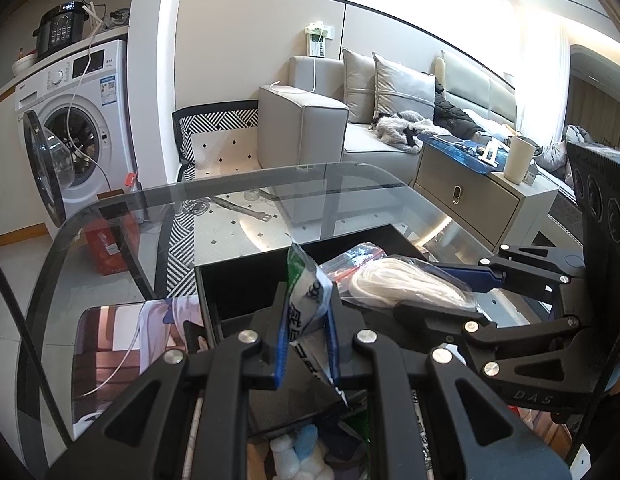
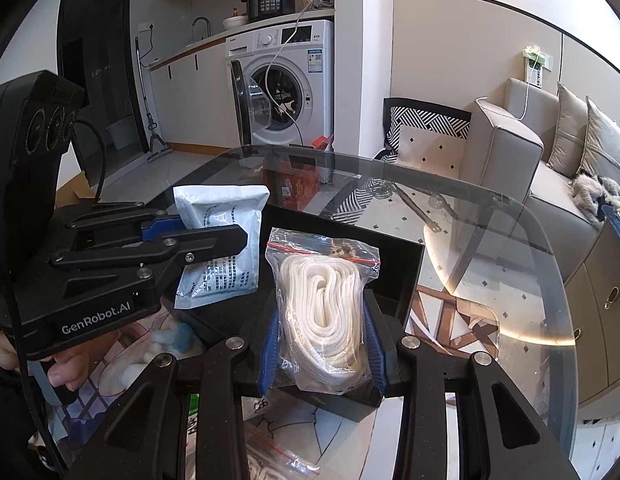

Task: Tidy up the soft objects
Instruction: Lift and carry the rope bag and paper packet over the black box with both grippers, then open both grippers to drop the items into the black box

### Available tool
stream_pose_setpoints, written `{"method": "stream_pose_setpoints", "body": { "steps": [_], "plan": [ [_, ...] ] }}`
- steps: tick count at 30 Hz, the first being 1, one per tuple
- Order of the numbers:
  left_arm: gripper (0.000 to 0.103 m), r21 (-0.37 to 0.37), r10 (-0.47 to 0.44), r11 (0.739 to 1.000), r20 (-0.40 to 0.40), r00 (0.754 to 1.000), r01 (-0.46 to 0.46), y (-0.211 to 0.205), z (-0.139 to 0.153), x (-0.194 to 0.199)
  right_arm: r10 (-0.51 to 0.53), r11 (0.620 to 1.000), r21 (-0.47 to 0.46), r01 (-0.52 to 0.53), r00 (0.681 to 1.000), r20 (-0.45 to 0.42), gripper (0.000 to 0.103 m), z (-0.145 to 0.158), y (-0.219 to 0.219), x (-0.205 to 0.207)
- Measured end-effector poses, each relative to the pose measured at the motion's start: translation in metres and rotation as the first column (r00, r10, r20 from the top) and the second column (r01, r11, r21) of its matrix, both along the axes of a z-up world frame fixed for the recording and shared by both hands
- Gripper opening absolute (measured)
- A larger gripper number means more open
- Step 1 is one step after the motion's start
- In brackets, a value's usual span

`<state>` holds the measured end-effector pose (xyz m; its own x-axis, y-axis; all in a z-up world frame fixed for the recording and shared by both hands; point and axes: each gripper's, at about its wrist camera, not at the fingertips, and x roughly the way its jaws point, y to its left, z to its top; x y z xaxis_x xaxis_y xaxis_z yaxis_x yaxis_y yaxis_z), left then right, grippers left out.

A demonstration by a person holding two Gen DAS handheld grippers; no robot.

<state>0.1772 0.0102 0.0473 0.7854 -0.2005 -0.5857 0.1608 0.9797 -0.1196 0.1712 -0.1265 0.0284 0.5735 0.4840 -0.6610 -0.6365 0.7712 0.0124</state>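
While both of your loads hang over the black box [image 2: 406,264], nothing lies in it yet: your left gripper [image 1: 305,344] has its jaws pinching the white packet [image 1: 310,300], your right gripper [image 2: 322,356] pinching the bagged rope [image 2: 326,304]; cotton balls [image 2: 169,340] wait on the glass surface [image 2: 510,280].

"GenRobot.AI" marks the left hand-held gripper [image 2: 213,240]; "DAS" the right hand-held gripper [image 1: 450,292].

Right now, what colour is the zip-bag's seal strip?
Red, on the clear zip-bag in the right gripper; clearest in the right wrist view.
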Motion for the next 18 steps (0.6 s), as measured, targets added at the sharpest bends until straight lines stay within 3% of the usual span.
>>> {"method": "stream_pose_setpoints", "body": {
  "steps": [18],
  "plan": [
    [0.014,0.046,-0.024,0.999,-0.069,0.997,0.027,-0.006,-0.027,0.011,0.016,0.999,-0.032,-0.017,0.999,-0.048,0.037,-0.014,0.014,0.013]
  ]
}}
